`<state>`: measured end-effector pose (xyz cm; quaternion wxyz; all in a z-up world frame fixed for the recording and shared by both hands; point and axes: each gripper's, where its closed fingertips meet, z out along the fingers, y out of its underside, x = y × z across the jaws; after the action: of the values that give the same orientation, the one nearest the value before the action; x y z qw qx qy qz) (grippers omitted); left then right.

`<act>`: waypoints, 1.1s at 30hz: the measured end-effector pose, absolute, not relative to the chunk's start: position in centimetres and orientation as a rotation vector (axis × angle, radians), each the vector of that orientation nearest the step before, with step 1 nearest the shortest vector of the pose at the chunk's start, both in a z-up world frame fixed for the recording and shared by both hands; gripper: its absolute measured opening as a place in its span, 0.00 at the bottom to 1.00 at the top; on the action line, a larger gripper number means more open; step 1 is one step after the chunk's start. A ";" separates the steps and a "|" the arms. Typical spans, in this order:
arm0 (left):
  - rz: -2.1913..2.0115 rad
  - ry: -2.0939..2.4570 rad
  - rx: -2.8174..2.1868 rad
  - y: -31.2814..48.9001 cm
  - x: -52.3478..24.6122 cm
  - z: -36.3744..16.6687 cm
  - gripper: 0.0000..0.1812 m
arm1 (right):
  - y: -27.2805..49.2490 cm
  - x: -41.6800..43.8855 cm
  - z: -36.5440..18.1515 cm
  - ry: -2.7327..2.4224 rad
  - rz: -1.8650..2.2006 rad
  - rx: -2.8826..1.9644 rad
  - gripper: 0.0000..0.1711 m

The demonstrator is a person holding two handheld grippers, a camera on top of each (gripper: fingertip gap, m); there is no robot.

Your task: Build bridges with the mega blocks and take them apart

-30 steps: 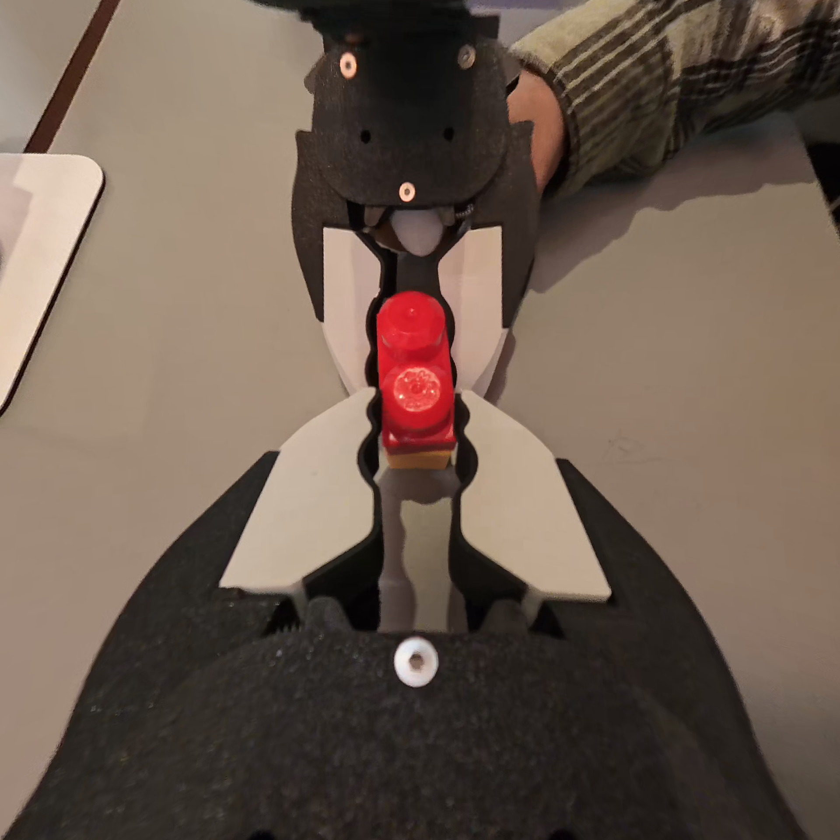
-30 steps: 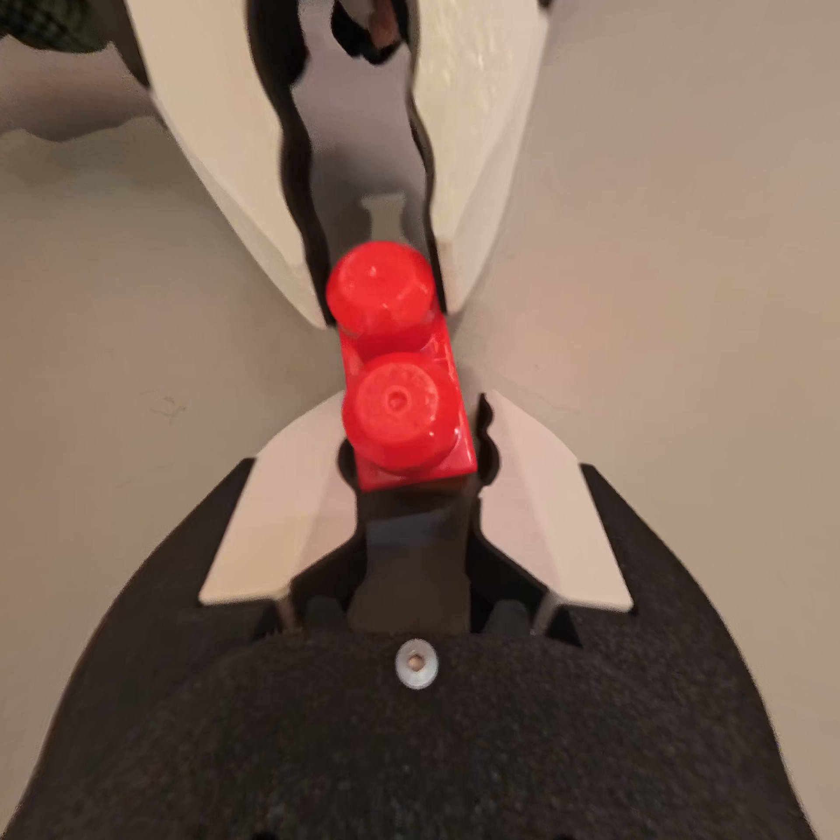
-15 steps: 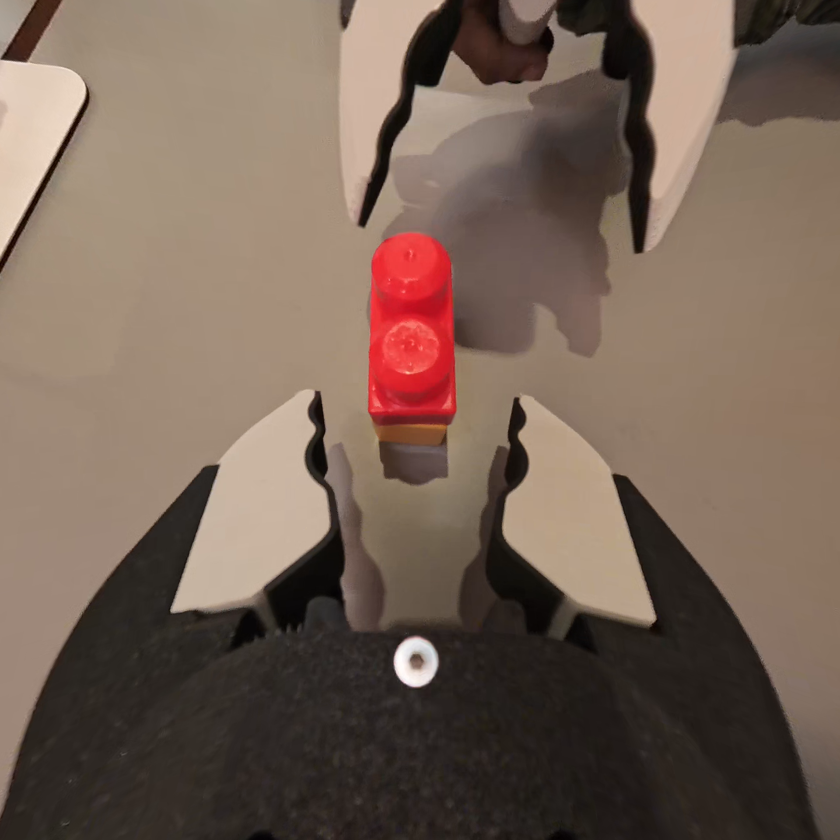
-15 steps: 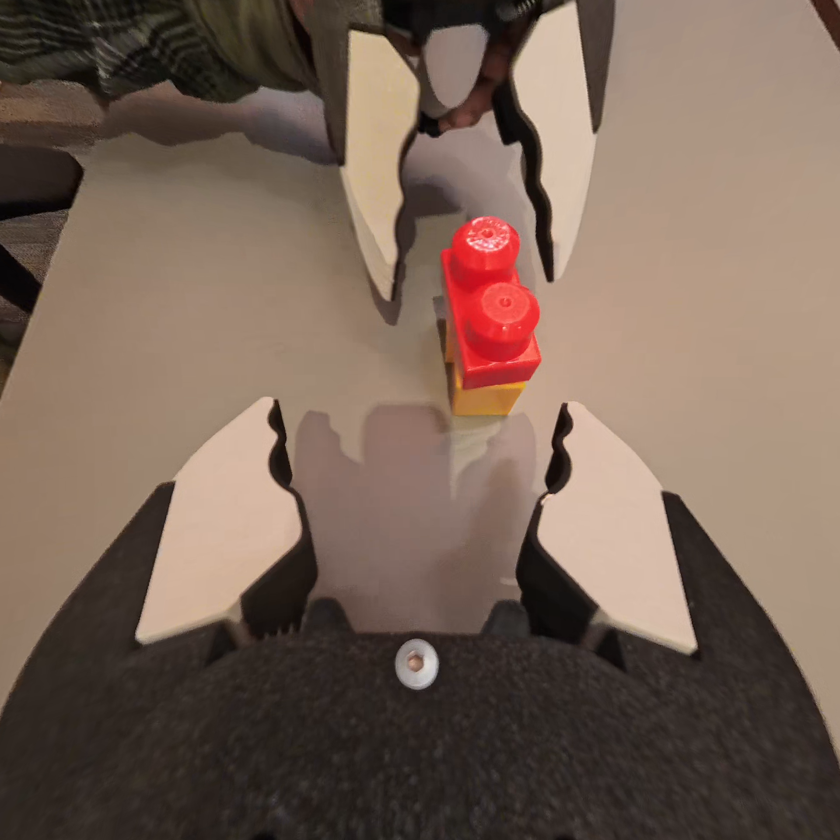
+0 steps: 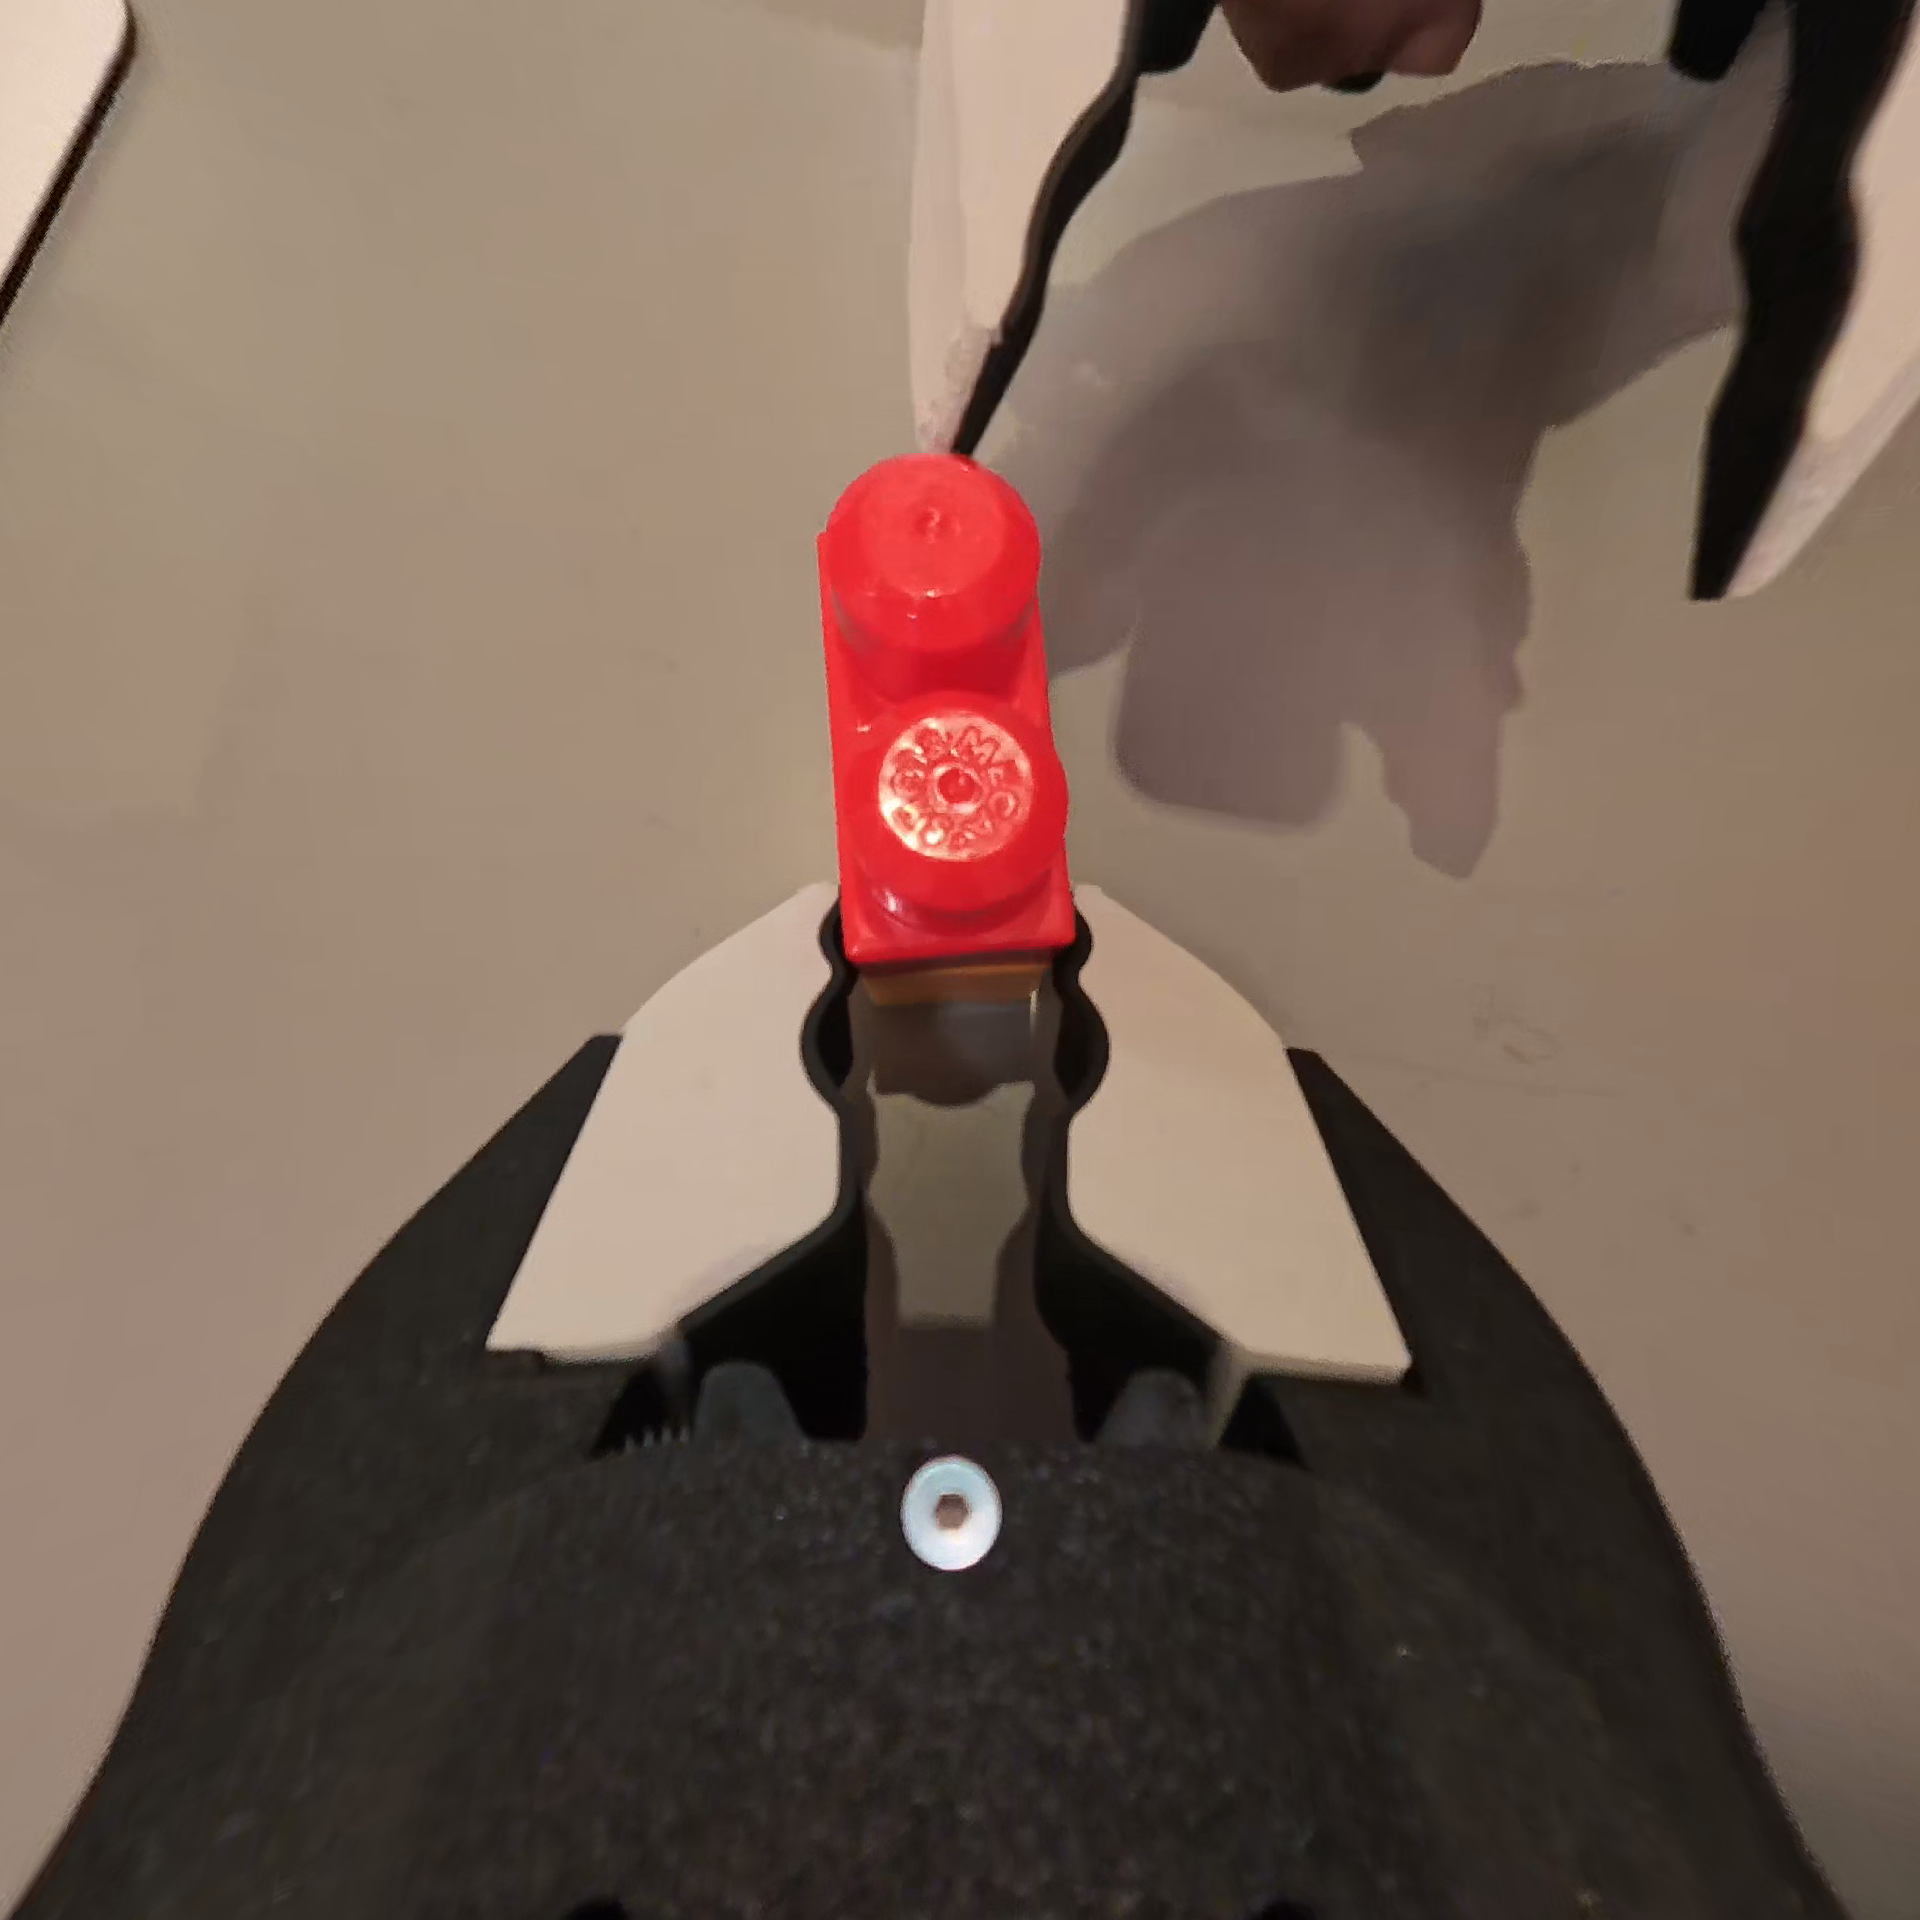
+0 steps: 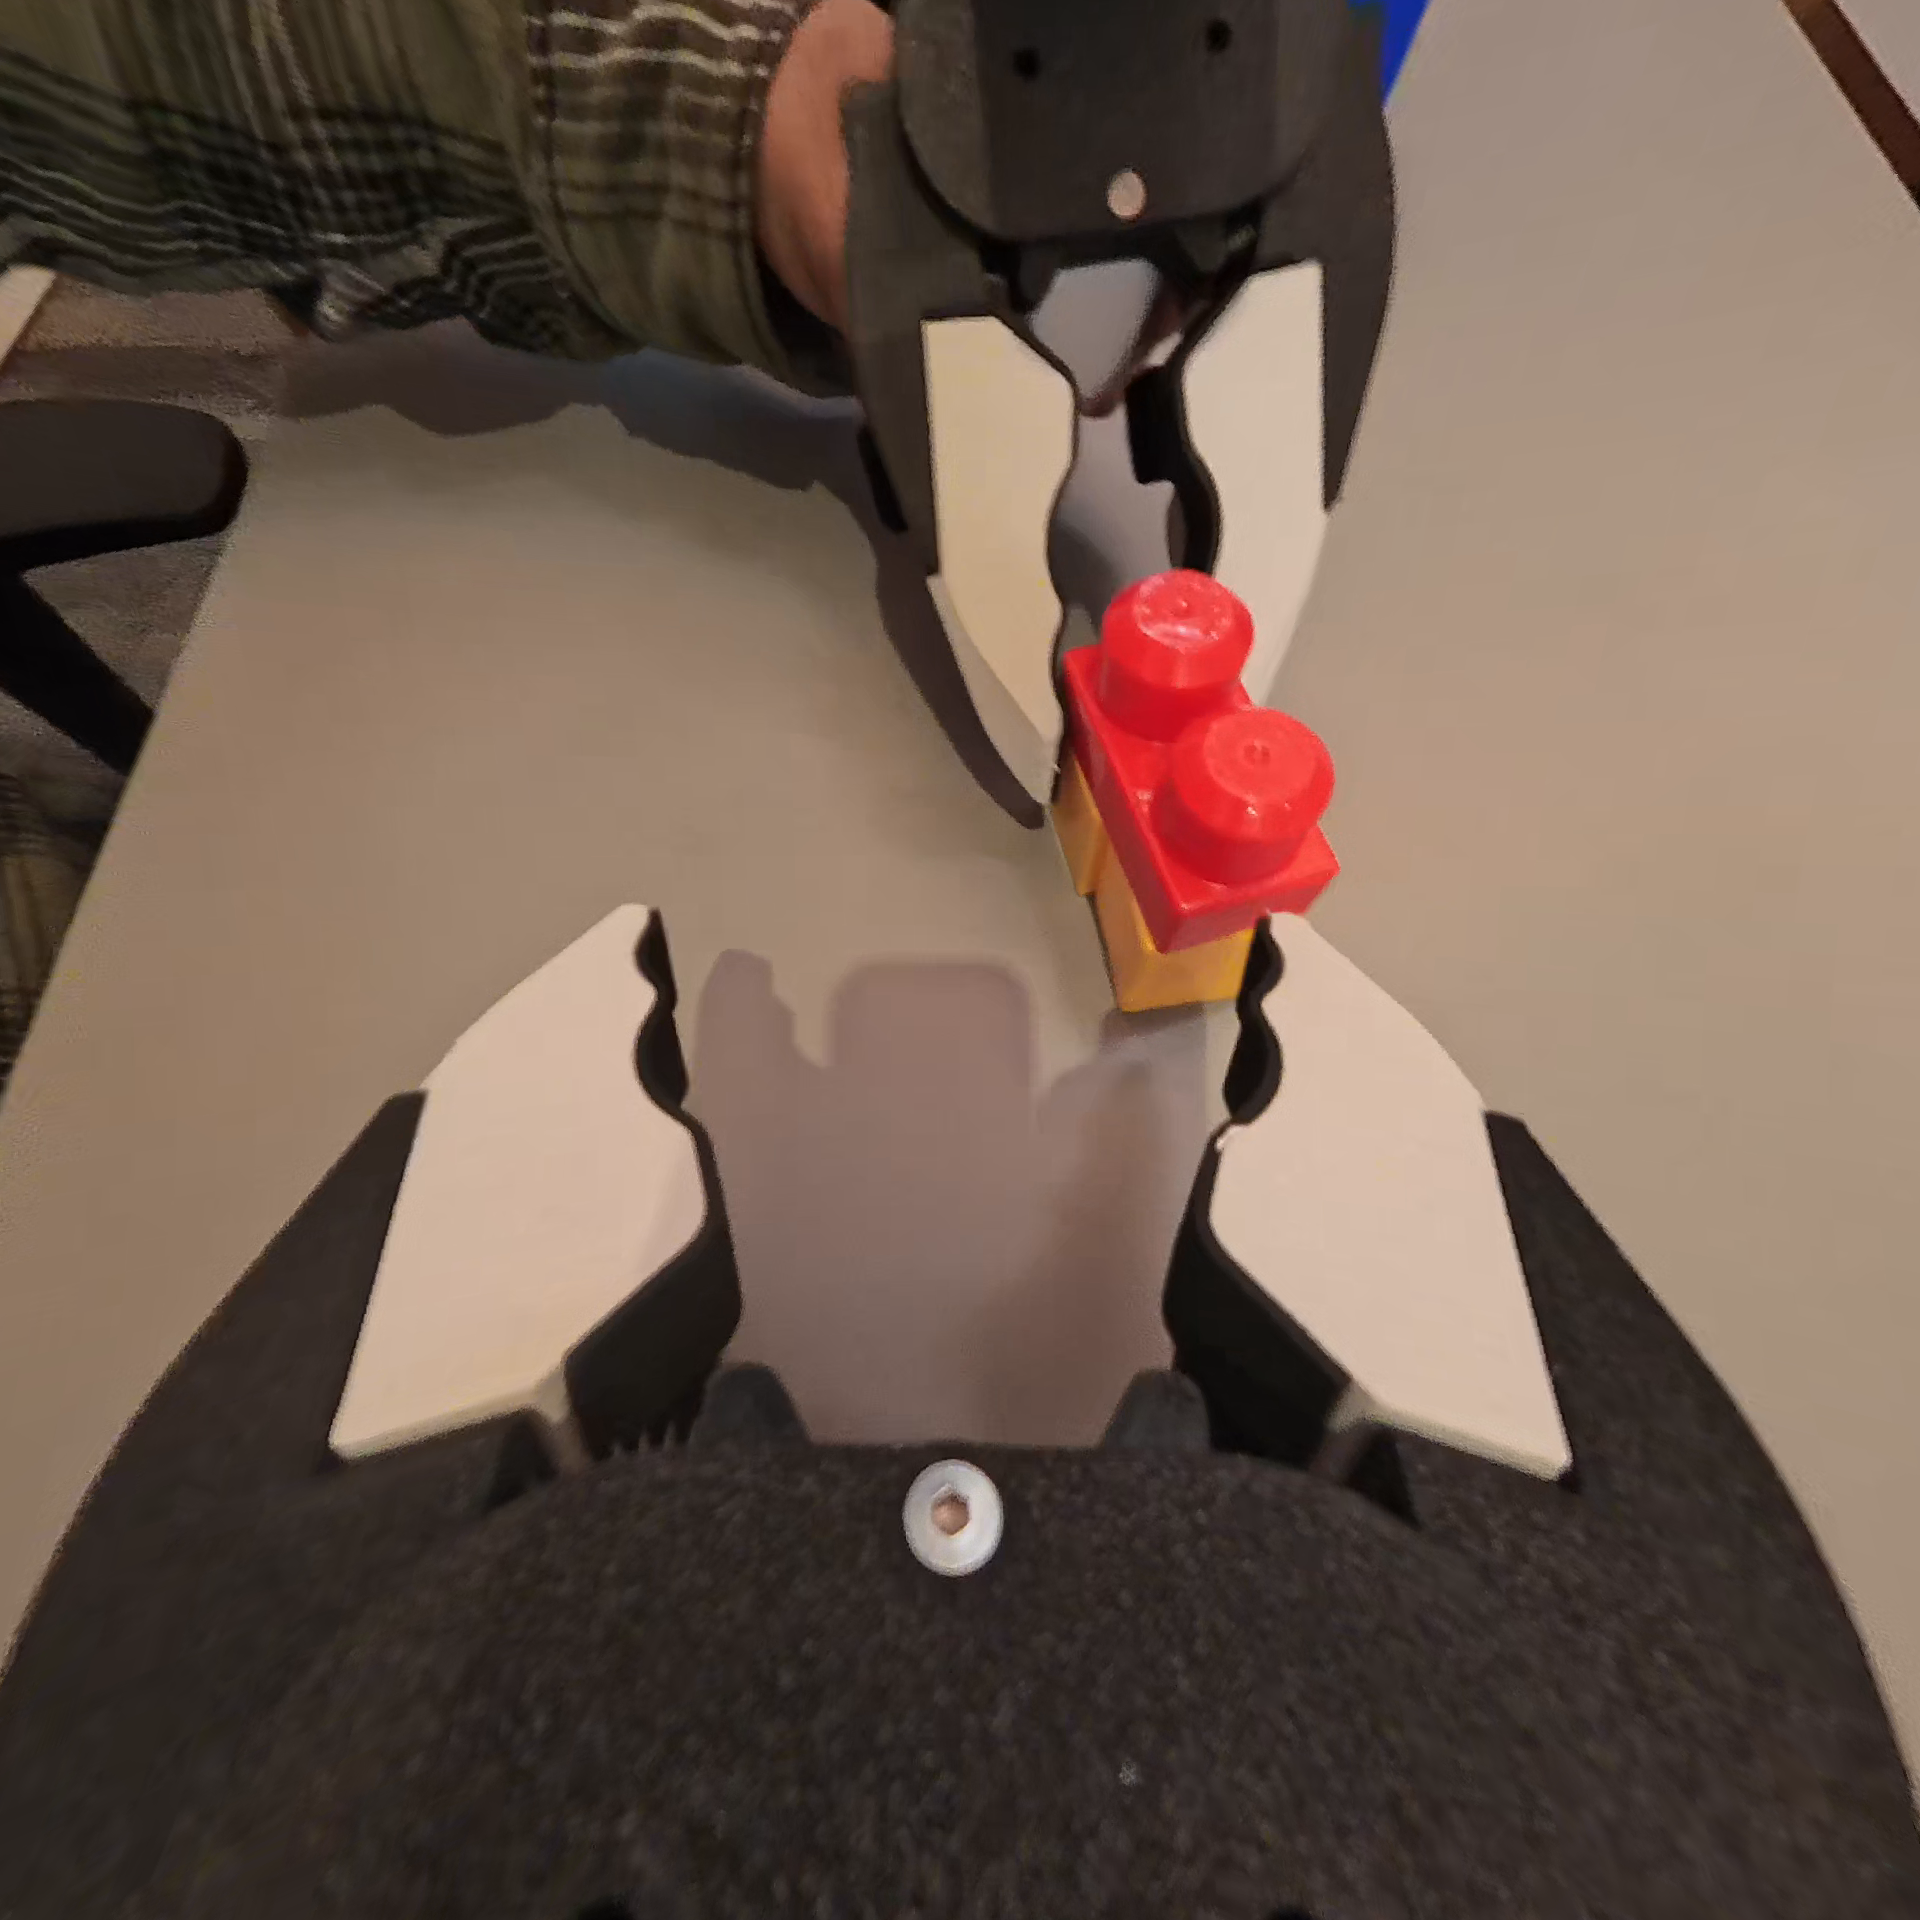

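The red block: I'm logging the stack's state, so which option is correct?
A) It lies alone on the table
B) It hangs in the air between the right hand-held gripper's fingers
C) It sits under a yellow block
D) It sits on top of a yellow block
D: the red block sits on top of the yellow block, which rests on the table.

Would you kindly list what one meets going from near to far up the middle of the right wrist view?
Right gripper with open jaws → yellow block under red two-stud block → left gripper → hand in plaid sleeve.
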<state>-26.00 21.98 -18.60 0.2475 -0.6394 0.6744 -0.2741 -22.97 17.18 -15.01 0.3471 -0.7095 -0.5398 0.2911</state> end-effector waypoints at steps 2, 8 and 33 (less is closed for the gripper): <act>-0.751 1.824 -1.743 22.0 -26.0 -18.6 0.20 | 18.0 -22.4 -15.6 -1.374 0.740 -1.856 0.55; -0.751 1.820 -1.743 22.0 -26.0 -18.6 0.20 | 20.1 -21.3 -18.0 -1.299 0.770 -1.935 0.45; -0.747 1.919 -1.720 22.1 -26.0 -18.7 0.20 | 21.1 -21.4 -20.0 -1.712 0.620 -1.912 0.00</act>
<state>-25.98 22.11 -18.69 0.2270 -0.6242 0.6966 -0.2712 -21.44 21.11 -19.99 0.2482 -0.7015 -0.6281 0.2275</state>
